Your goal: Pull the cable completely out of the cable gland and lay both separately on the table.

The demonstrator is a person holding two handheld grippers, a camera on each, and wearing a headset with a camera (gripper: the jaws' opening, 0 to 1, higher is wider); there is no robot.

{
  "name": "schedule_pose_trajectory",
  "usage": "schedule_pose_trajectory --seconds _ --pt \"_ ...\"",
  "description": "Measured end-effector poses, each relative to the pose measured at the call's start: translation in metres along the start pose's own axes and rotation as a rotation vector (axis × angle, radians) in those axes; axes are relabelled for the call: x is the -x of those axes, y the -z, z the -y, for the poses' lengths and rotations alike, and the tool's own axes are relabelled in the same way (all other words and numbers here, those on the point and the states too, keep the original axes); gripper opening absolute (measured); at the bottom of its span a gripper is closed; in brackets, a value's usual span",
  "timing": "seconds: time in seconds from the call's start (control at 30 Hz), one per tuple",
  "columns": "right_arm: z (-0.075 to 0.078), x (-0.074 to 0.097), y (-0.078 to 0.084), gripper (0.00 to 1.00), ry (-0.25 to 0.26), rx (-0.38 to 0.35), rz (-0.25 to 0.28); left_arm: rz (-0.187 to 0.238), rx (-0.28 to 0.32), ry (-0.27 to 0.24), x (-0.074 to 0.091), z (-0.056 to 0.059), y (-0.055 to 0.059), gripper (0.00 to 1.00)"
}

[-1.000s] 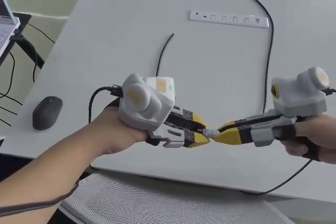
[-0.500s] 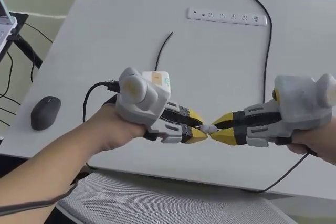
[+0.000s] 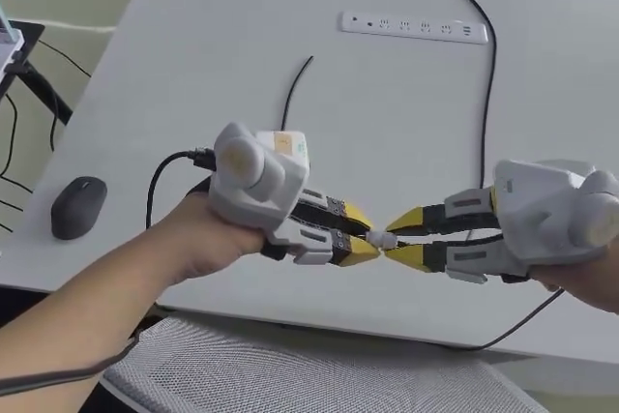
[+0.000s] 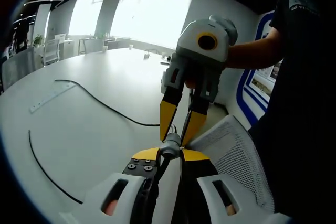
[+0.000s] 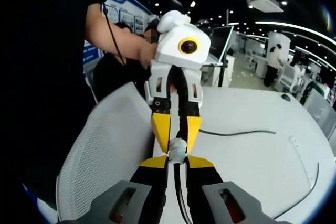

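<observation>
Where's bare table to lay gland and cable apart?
Bare: table between the short loose cable and the long black cord, below the power strip; also between it and the mouse. Crowded: near edge, where the left hand-held gripper and right hand-held gripper meet at the cable gland.

**Your bench count: two grippers, one of everything else**

You held two grippers, the left gripper (image 3: pixel 371 239) and the right gripper (image 3: pixel 394 240). You had one cable gland (image 3: pixel 382 238) and one cable (image 4: pixel 185 123) threaded through it. There was one table (image 3: pixel 222 16). On it you had one power strip (image 3: pixel 411 26) with one cord (image 3: pixel 488 74), one loose black wire (image 3: pixel 295 94) and one mouse (image 3: pixel 77 207). You had one mesh chair (image 3: pixel 290 374) by the table.
</observation>
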State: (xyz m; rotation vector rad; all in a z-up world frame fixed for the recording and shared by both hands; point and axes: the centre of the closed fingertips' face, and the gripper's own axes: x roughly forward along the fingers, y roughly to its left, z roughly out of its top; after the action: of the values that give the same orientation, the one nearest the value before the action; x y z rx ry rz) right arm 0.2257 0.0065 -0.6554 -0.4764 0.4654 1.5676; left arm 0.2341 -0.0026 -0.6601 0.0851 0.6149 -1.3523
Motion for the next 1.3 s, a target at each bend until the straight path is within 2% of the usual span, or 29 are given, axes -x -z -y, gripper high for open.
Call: schedule_pose_trajectory --seconds 0.3,0.4,0.5,0.63,0.73,0.83,0.9,0.93,1.0,1.1,1.3 --pt "0.004 -0.001 0.002 0.08 0.005 -0.045 -0.010 -0.006 -0.011 -0.011 0.000 -0.002 0.001 0.15" --pt "0.007 0.001 0.003 0.08 0.020 -0.111 -0.007 -0.003 -0.011 -0.014 0.000 -0.003 0.000 0.15" --pt "0.009 0.001 0.003 0.09 0.035 -0.115 -0.005 0.002 -0.016 -0.018 -0.001 -0.004 -0.001 0.15" --pt "0.011 0.006 0.003 0.14 0.056 -0.160 0.001 -0.001 -0.023 -0.019 -0.003 -0.005 -0.001 0.15" --pt "0.018 0.012 0.004 0.17 0.099 -0.199 0.016 0.000 -0.029 -0.021 -0.002 -0.005 -0.002 0.15" --pt "0.024 0.018 0.003 0.20 0.170 -0.219 0.029 0.002 -0.027 -0.029 -0.001 -0.008 -0.002 0.15" --pt "0.024 0.019 0.008 0.23 0.201 -0.230 -0.006 0.003 -0.021 -0.033 0.000 -0.009 -0.002 0.15" --pt "0.022 0.018 0.008 0.25 0.198 -0.231 -0.005 0.006 -0.011 -0.036 0.000 -0.009 -0.002 0.15" --pt "0.021 0.020 0.004 0.24 0.227 -0.219 0.004 0.008 -0.014 -0.042 0.001 -0.010 -0.002 0.15" --pt "0.021 0.022 0.004 0.21 0.280 -0.188 -0.019 0.006 -0.018 -0.045 0.001 -0.010 -0.001 0.15" --pt "0.020 0.023 0.007 0.19 0.340 -0.179 -0.045 0.001 -0.033 -0.045 0.002 -0.009 -0.002 0.15"
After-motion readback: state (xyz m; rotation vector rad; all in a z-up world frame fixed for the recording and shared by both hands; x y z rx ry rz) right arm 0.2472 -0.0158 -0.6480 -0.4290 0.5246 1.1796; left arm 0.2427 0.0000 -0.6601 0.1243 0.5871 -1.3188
